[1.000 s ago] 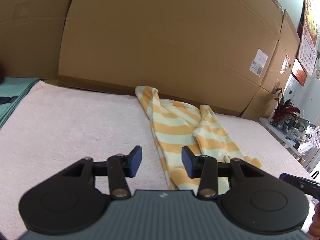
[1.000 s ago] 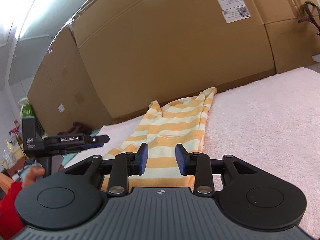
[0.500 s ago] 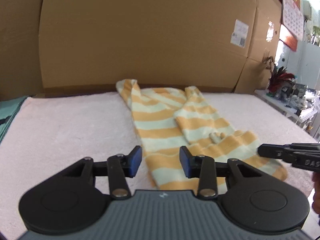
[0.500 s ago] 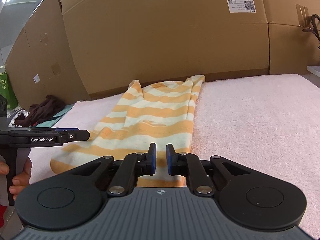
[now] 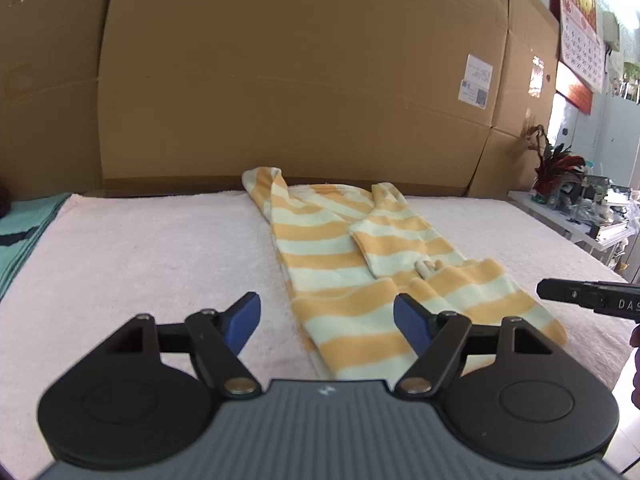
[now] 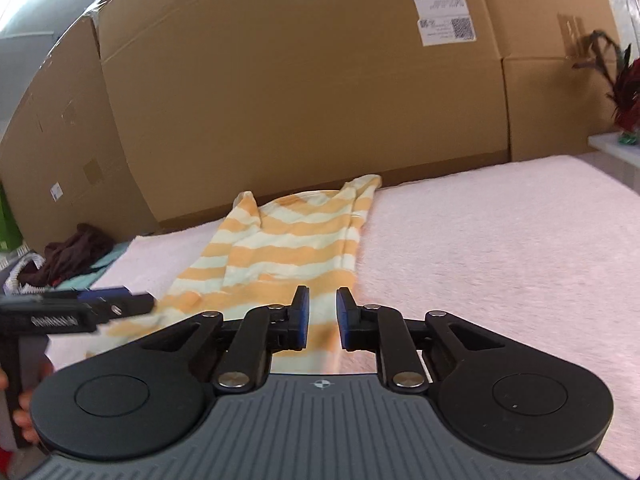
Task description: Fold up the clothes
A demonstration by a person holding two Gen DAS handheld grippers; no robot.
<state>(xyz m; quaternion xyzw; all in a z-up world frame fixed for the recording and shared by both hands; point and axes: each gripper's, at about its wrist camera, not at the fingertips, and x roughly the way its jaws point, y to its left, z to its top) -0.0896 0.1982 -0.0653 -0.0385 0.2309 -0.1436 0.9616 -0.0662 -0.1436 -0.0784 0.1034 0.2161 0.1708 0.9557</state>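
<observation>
My left gripper (image 5: 327, 322) was opening, empty, above the striped shirt (image 5: 360, 280) lying on the pink towel (image 5: 140, 248); my right gripper (image 6: 322, 318) was opening slightly, nothing pinched.

striped garments: 1 (image 5: 360, 264) | grippers: 2, left (image 5: 327, 317) and right (image 6: 322, 317) | pink towel surfaces: 1 (image 5: 140, 248) | cardboard boxes: at least 3 (image 5: 288, 72) | wall calendars: 1 (image 5: 580, 24) | red plants: 1 (image 5: 556, 164)
</observation>
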